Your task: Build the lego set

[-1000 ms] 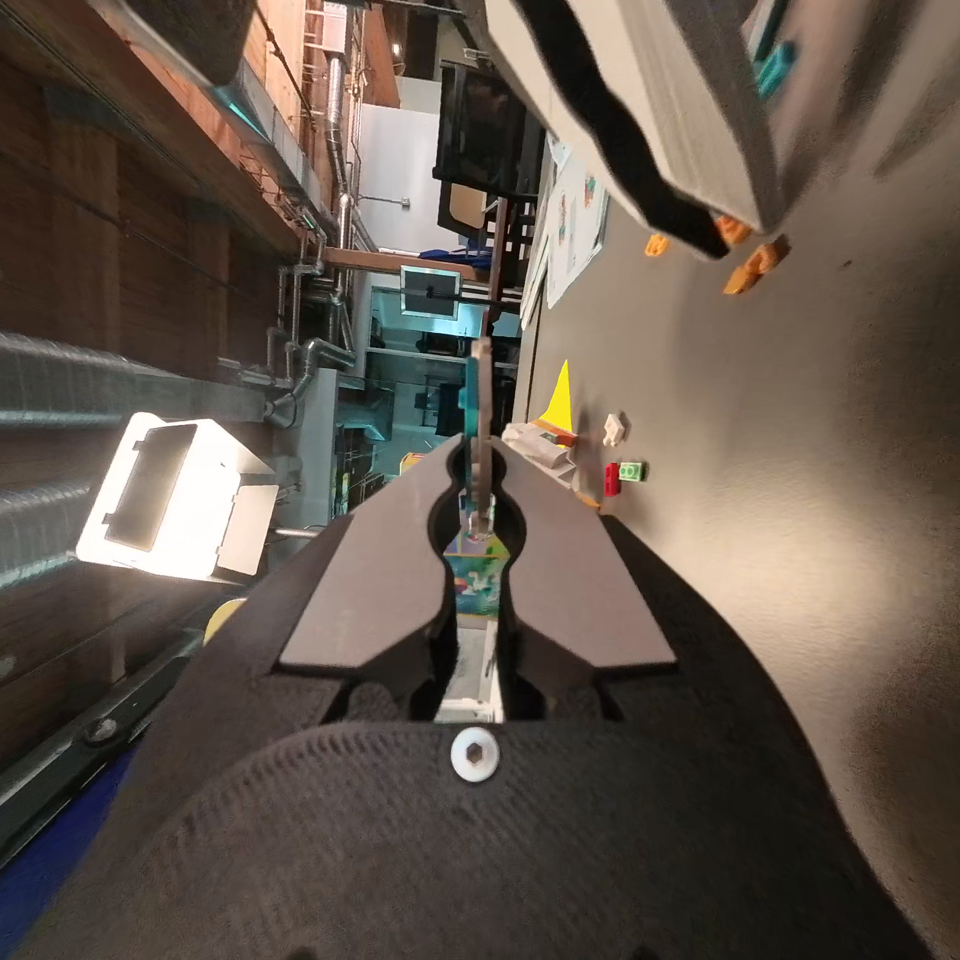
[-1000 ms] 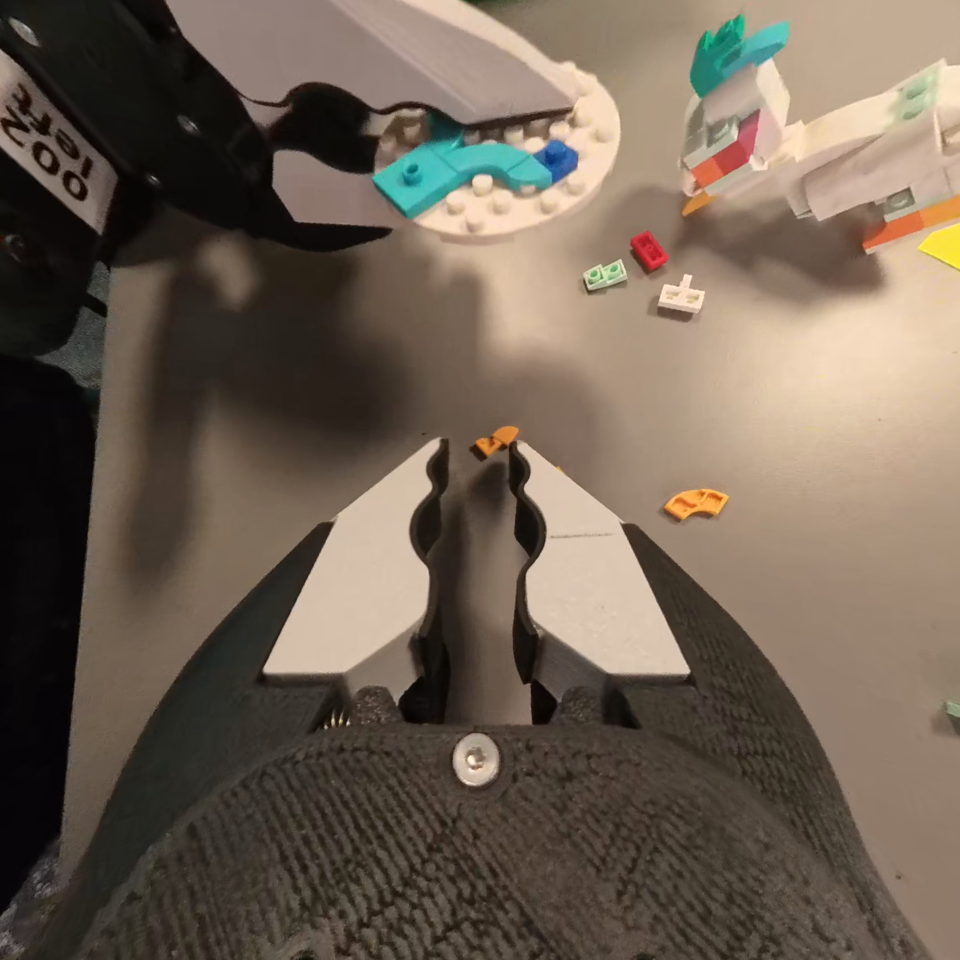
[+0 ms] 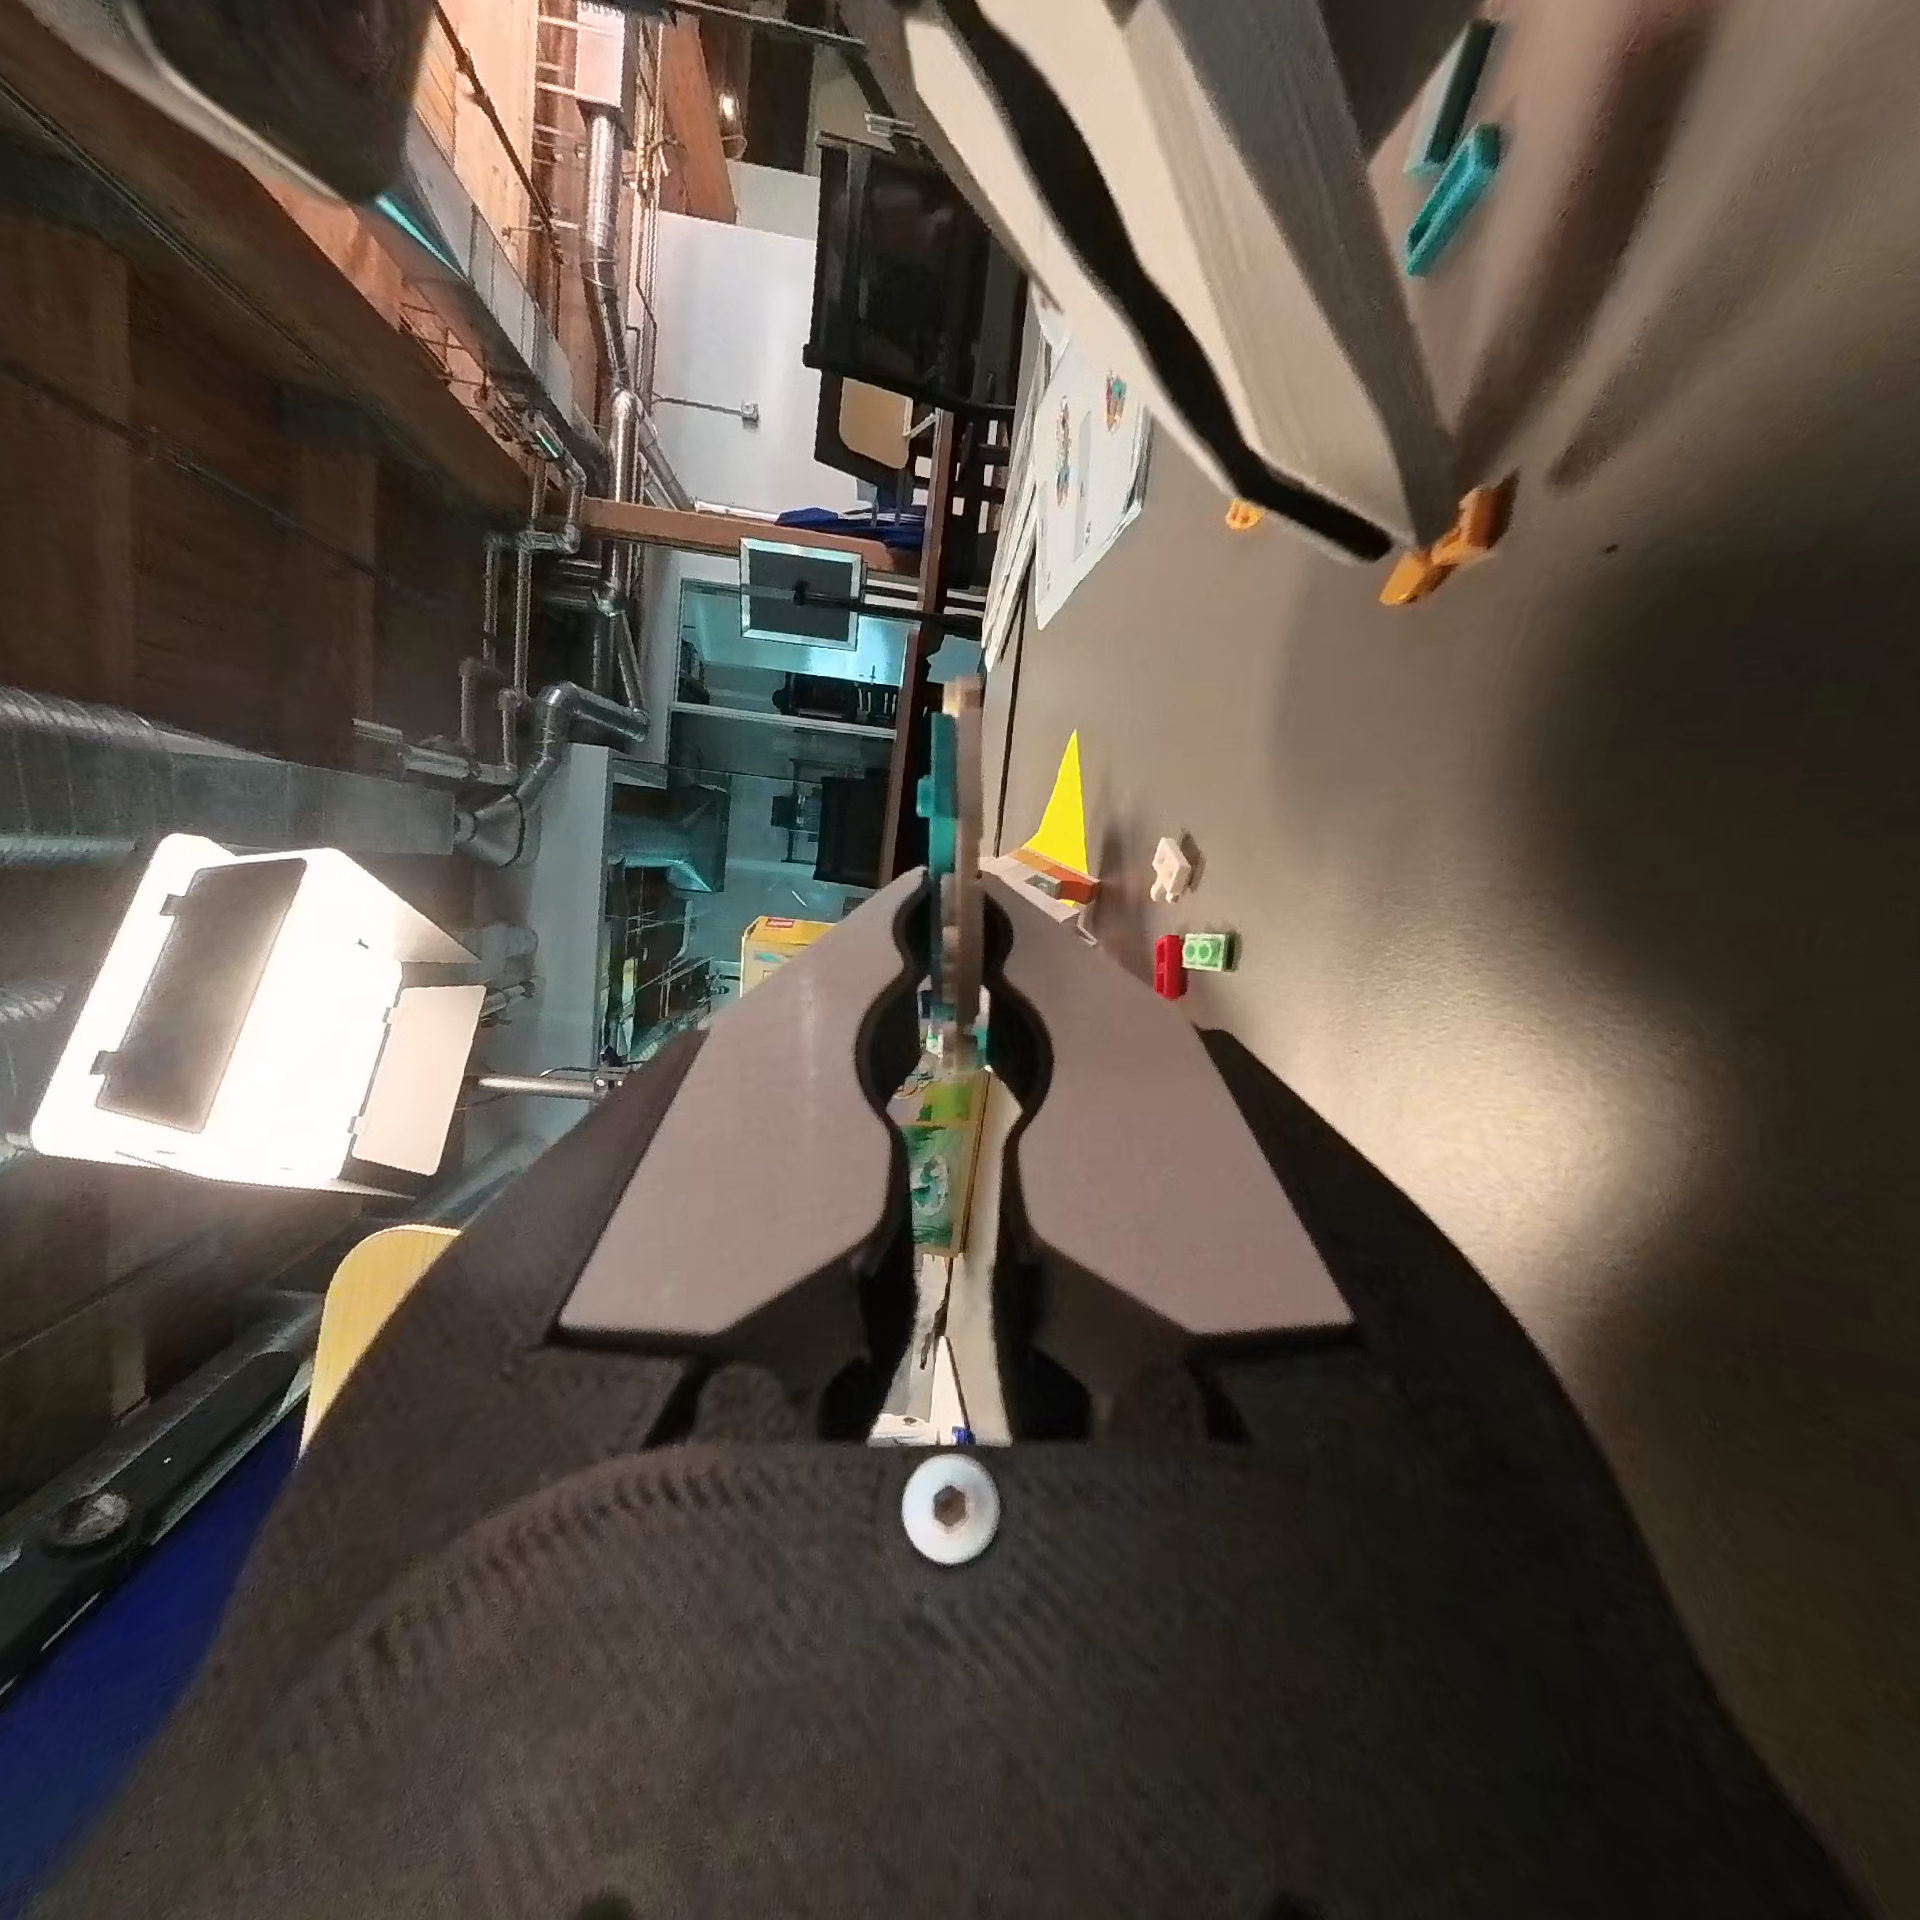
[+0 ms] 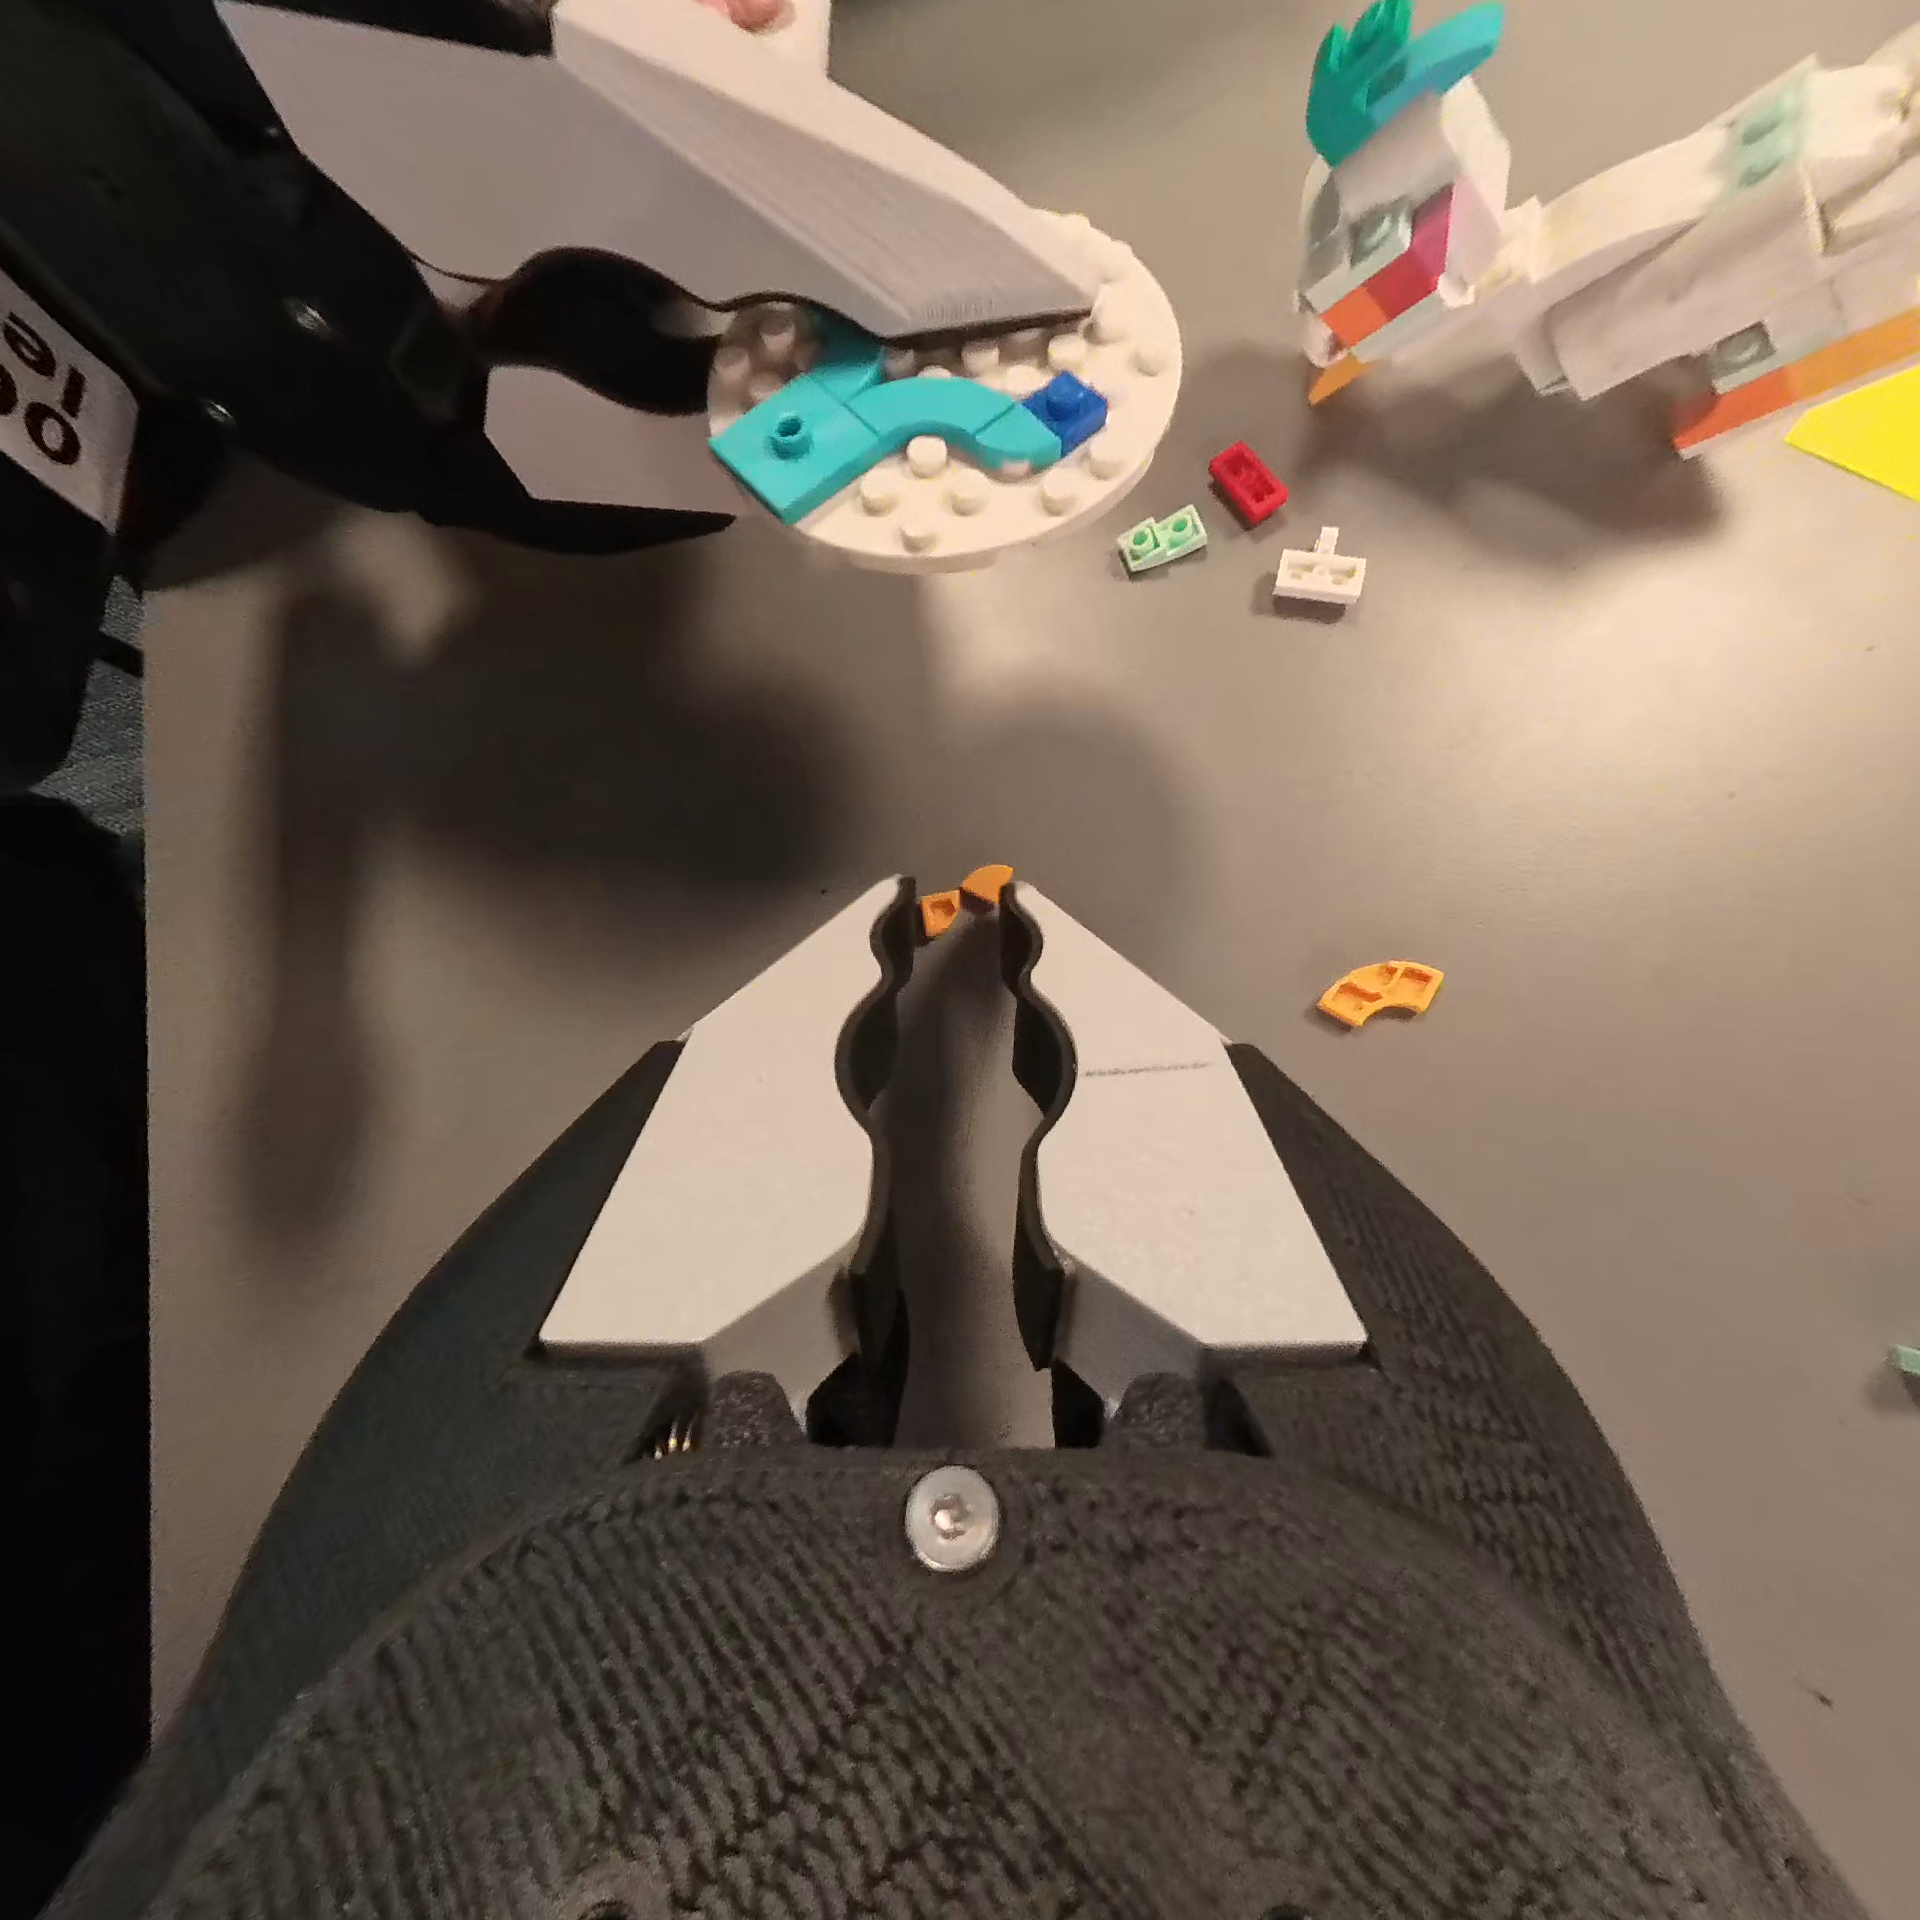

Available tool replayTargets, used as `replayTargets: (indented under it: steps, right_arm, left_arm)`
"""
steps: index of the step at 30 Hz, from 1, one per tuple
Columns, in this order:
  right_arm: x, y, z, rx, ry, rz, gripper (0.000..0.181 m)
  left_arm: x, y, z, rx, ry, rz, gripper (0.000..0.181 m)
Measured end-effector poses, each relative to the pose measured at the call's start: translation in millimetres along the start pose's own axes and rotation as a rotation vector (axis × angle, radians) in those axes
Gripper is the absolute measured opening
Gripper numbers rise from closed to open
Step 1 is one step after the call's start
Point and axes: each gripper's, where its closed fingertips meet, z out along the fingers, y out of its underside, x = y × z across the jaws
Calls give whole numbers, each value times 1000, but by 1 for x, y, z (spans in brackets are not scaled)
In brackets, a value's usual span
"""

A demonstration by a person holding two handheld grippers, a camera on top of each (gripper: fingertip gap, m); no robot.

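Note:
My left gripper (image 3: 956, 894) is shut on the rim of a round white studded plate (image 3: 964, 769), seen edge-on in the left wrist view. In the right wrist view the plate (image 4: 1039, 499) is held above the grey table and carries curved teal tiles (image 4: 914, 416) and a small blue piece (image 4: 1065, 400). My right gripper (image 4: 958, 902) is low on the table, its tips pinching a small orange curved piece (image 4: 940, 914). It also shows in the left wrist view (image 3: 1195, 260), with the orange piece (image 3: 1444, 551) at its tips.
A second orange curved piece (image 4: 1377, 992) lies right of my right gripper. A red brick (image 4: 1247, 483), a mint plate (image 4: 1162, 538) and a white clip piece (image 4: 1317, 577) lie beyond. A white part-built model (image 4: 1558, 239) and a yellow piece (image 4: 1870, 436) sit far right. My right fingertips sit around 9 cm from my left ones. From the left gripper's tips to the red brick (image 4: 1247, 483) is close to 6 cm.
My right gripper's tips have narrowed around the orange piece, which now stands between them. The left gripper with the round plate has shifted slightly nearer to the right gripper.

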Motion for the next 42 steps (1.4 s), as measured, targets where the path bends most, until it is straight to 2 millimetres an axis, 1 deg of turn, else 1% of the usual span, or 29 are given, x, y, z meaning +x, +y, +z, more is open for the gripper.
replayTargets:
  steps: [9,16,23,26,28,29,30,34,38,42]
  right_arm:
    - [-3,-1,6,-16,2,-8,10]
    - [-5,-2,9,-2,4,-20,8]
    - [-6,-3,10,26,-3,-30,6]
    - [-5,-5,5,63,-5,-28,5]
    - [-3,-9,-3,104,12,-52,5]
    - [-2,-11,-7,127,18,-72,0]
    - [-1,-12,-12,151,26,-93,0]
    - [2,-7,-22,196,31,-123,0]
    - [4,-1,-24,204,20,-121,0]
    - [-2,-3,-17,205,7,-144,5]
  left_arm:
    - [1,-1,0,1,7,1,4]
    - [7,-4,2,7,27,19,4]
    - [8,-4,2,5,30,22,4]
    - [9,-4,2,6,32,30,4]
    - [10,-5,2,10,32,32,4]
    - [10,-6,2,12,30,33,4]
    - [9,-6,2,14,26,36,4]
    - [12,-10,2,27,29,48,4]
    - [16,-9,5,17,39,56,4]
    - [7,1,6,-29,-1,30,4]
